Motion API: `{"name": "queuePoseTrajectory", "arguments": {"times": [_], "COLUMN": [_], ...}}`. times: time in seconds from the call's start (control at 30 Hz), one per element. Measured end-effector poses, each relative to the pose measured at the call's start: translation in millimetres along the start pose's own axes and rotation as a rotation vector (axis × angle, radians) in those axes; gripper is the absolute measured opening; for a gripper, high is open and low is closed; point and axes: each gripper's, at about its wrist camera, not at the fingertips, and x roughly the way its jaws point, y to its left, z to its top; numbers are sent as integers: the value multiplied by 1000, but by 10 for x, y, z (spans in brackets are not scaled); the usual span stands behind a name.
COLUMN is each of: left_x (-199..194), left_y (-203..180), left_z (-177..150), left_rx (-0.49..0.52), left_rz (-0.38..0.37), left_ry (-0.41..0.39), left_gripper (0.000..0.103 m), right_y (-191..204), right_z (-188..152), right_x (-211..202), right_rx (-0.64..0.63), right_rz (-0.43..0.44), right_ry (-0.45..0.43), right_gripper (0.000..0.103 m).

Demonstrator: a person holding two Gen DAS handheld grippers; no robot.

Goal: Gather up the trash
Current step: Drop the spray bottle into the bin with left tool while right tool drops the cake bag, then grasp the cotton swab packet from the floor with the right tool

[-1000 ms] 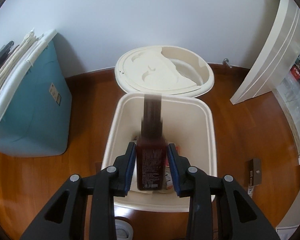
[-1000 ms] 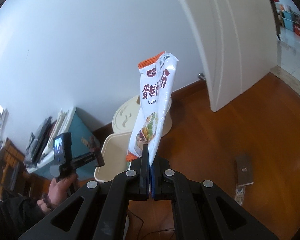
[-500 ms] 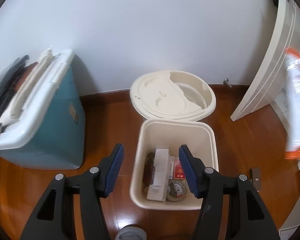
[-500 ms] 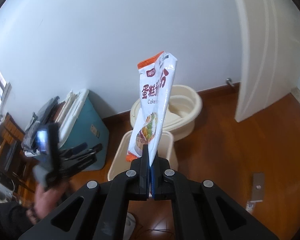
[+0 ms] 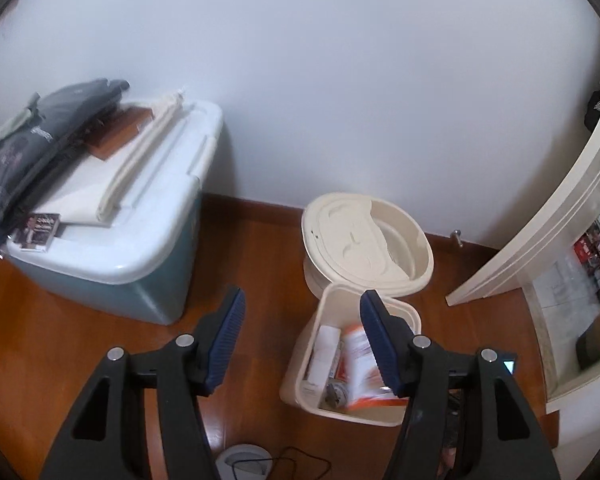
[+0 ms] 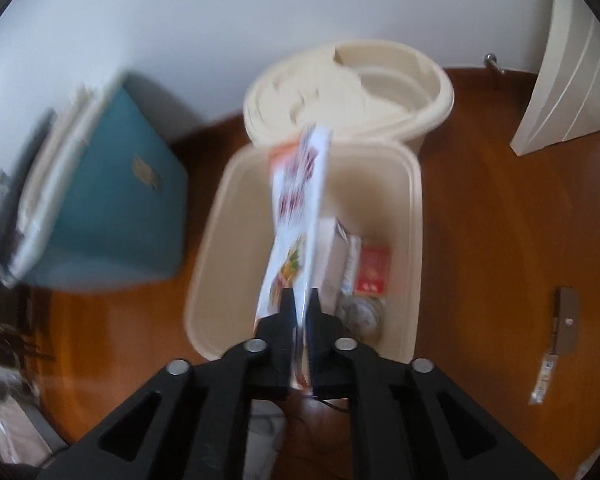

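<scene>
While the right hand-held gripper (image 6: 301, 312) pinches the bag (image 6: 296, 216) over the open bin (image 6: 413, 216), the drop is not yet made.
The bag is limp and tall; let go off-centre, it could catch the rim or drape onto the floor (image 6: 491, 220). The bin touches the bucket (image 6: 431, 120) behind, with the cooler (image 5: 156, 280) to one side; above is clear. The left hand-held gripper (image 5: 300, 320) hangs released, empty.

Bin (image 5: 409, 314) on floor (image 5: 80, 332), round lidded tub (image 5: 365, 240) behind it at wall, cooler (image 5: 112, 248) left, door (image 5: 547, 232) right
</scene>
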Motion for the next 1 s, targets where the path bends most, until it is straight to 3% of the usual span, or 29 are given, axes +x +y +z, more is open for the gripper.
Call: {"name": "queuePoseTrajectory", "arguments": {"times": [0.1,0.2,0.23,0.3,0.37,0.43,0.53,0.63,0.77,1.0], "left_x": [55,52,44,34,60,135,252,454,824,1524], "left_y": [-133,-282,-341,-500,-689,-942,-1393,-1910,-2438,-2909], "left_z": [-6,-55,-83,-164,-266,-400,-686,-1052,-1520,-2275], "left_rx": [24,65,81,133,174,214,297,383,445,520], "left_rz": [-11,-29,-33,-41,-42,-57,-84,-126,-184,-186], "left_ry": [8,6,3,-5,-7,4,11,28,94,204], "left_gripper": [59,59,59,59,59,59,59,73,74,74], "right_y": [-117,-406,-586,-1022,-1592,-2245,-3128,-3727,-4190,-4490], "right_z": [-24,-54,-87,-216,-457,-806,-1396,-1941,-2347,-2417], "right_x": [-230,-730,-963,-1323,-1547,-1542,-1174,-722,-102,951], "right_rx": [-19,-65,-80,-73,-25,70,250,370,474,393], "right_rz": [10,-7,-29,-90,-181,-251,-327,-346,-290,-261], "right_ry": [-1,-49,-77,-127,-158,-136,-32,13,45,147], "right_gripper": [41,59,63,86,98,100,100,100,98,90]}}
